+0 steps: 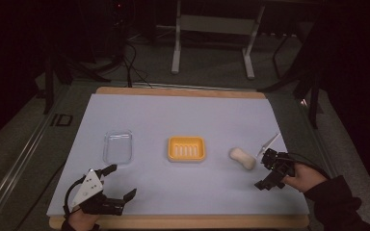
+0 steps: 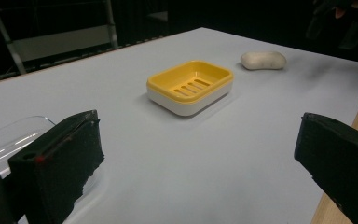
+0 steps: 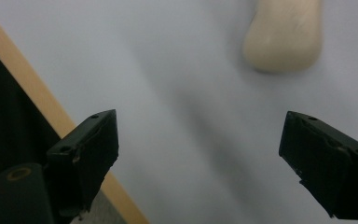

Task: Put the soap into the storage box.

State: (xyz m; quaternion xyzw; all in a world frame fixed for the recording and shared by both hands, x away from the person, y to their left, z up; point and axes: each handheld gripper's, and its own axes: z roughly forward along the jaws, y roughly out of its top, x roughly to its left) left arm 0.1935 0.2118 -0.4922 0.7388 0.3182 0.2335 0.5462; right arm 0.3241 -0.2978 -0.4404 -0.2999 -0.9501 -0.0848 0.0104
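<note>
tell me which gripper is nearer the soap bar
Right. The right gripper is open just beside the soap bar, on its right. The left gripper sits open at the near-left corner, across the soap dish from it.

You have three loose things on the table, one of each kind.
Left to right you see one clear lid [image 1: 118, 147], one yellow soap dish [image 1: 186, 148] and one pale soap bar [image 1: 242, 158]; you hold two grippers.

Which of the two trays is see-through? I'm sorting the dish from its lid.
The clear tray at the left, near the left gripper; the yellow dish is opaque.
</note>
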